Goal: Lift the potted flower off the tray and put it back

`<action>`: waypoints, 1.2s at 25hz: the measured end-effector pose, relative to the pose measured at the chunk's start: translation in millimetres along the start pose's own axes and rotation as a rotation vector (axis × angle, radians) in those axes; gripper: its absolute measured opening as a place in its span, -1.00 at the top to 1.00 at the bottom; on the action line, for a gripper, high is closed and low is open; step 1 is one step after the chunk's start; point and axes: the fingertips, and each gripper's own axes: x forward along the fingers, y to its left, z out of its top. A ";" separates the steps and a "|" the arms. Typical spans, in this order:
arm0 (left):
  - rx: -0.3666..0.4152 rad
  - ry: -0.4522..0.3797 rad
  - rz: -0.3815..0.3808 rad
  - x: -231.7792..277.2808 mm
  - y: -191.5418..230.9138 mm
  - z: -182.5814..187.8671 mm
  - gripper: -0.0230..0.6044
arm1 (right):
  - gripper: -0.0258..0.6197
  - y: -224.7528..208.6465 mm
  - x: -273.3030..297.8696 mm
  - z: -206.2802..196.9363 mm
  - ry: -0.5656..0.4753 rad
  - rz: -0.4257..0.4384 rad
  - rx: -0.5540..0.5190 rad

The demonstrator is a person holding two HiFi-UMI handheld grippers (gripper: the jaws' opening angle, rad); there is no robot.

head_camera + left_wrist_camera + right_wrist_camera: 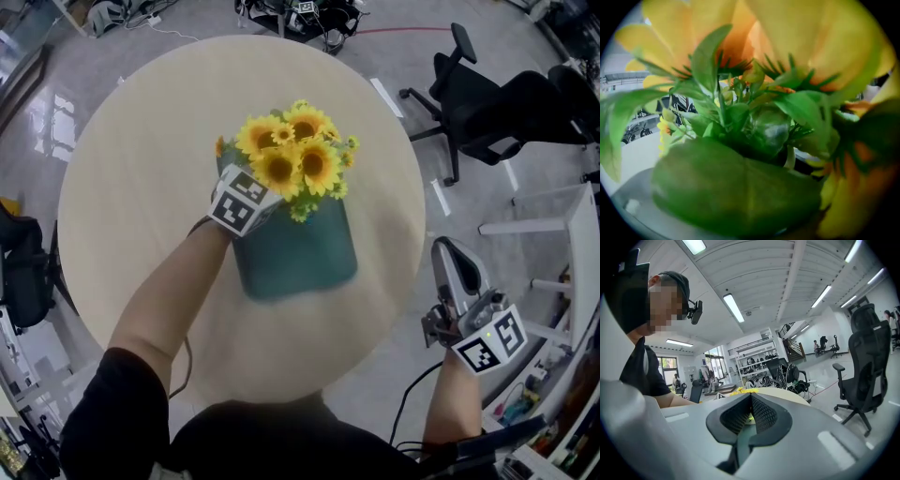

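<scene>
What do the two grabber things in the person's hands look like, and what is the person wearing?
Each gripper carries a white cube with black square markers: the left cube and the right cube. The right gripper is pale grey, and its tongs have dark mesh-patterned pads. A thin dark cable trails from it. The person wears a black short-sleeved shirt.

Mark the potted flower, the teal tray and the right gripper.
potted flower [279, 171]: head view, yellow bloom.
tray [309, 261]: head view, bare teal surface.
right gripper [751, 405]: right gripper view, where its pads meet.
</scene>
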 end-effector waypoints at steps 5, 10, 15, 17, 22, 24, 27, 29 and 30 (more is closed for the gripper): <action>-0.024 -0.014 -0.013 3.9 -2.0 3.0 -0.76 | 0.88 -3.6 -3.4 -1.6 0.003 -0.010 0.015; -0.127 0.060 -0.011 -23.7 -5.7 -5.4 -0.76 | 0.88 16.6 -2.2 13.9 -0.006 0.000 -0.003; -0.189 0.096 -0.006 -76.8 -12.4 -20.9 -0.76 | 0.88 35.1 0.4 39.3 -0.017 0.013 -0.017; -0.217 0.095 0.007 -104.3 -15.5 -25.9 -0.76 | 0.88 44.7 0.6 49.8 -0.020 0.016 -0.022; -0.270 0.040 0.076 -194.9 -8.7 -15.6 -0.75 | 0.88 81.7 0.0 84.1 -0.047 0.029 -0.063; -0.288 0.002 0.107 -233.3 -3.3 -5.9 -0.75 | 0.88 98.8 -0.1 97.1 -0.055 0.038 -0.082; -0.299 -0.067 0.151 -291.7 5.6 14.6 -0.70 | 0.88 125.5 0.2 115.1 -0.064 0.051 -0.105; -0.309 -0.131 0.177 -329.4 11.2 34.0 -0.56 | 0.88 142.6 -0.1 127.1 -0.075 0.061 -0.117; -0.315 -0.166 0.187 -347.5 13.4 44.9 -0.44 | 0.88 150.7 -0.5 132.9 -0.081 0.066 -0.122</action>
